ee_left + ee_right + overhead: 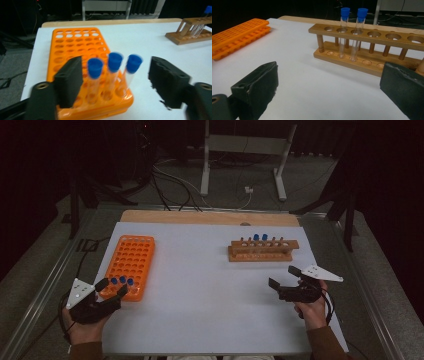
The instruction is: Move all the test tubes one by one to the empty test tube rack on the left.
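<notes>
3 clear tubes [113, 72] w/ blue caps, upright in orange rack [75, 45], near edge. Left gripper [116, 82] fingers wide, nothing held. Right gripper [329, 92] fingers wide too.

- No readable text, label, brand, no. or sign anywhere.
- Orange rack [75, 47] just ahead of left tongs [120, 82]: plain, no markings.
- Blue-capped tubes [114, 67] btw. the left tongs' pads: caps & glass blank.
- Wooden rack [372, 37] ahead of right tongs [332, 85]: bare wood, no lettering.
- Tabletop [210, 285] btw. both tongs: blank white.
</notes>
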`<state>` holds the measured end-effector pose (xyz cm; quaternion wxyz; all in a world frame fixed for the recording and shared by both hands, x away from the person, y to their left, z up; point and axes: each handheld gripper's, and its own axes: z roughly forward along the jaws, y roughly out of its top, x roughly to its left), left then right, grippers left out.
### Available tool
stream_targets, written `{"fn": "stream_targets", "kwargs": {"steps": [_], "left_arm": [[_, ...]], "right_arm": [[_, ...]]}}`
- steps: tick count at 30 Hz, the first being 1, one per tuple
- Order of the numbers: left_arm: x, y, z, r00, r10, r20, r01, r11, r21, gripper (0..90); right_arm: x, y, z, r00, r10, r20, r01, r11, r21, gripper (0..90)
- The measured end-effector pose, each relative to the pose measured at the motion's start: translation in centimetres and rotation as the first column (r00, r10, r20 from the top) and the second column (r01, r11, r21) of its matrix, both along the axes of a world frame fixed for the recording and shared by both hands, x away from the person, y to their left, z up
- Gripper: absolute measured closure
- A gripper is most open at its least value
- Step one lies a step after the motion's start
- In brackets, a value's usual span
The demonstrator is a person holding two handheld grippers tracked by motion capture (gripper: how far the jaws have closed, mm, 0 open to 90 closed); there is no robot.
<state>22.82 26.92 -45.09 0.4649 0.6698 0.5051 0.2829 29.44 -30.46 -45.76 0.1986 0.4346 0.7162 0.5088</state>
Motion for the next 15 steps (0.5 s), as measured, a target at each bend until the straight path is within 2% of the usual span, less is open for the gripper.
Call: {"fn": "stream_targets", "kwargs": {"steps": [4,15], "left_arm": [[0.5,-1.1,0.5,0.9997,-0.011,0.021,0.011,0.9998,-0.014,20.1],[2.4,-5.0,1.2,0.9970,-0.064,0.045,0.064,0.9979,-0.004,11.7]], "right_arm": [[0.1,0.1,0.0,1.0000,-0.002,-0.002,0.002,1.0000,0.000,2.1],[0.7,0.0,0.4,0.9999,-0.011,-0.001,0.011,0.9999,-0.008,2.1]]}}
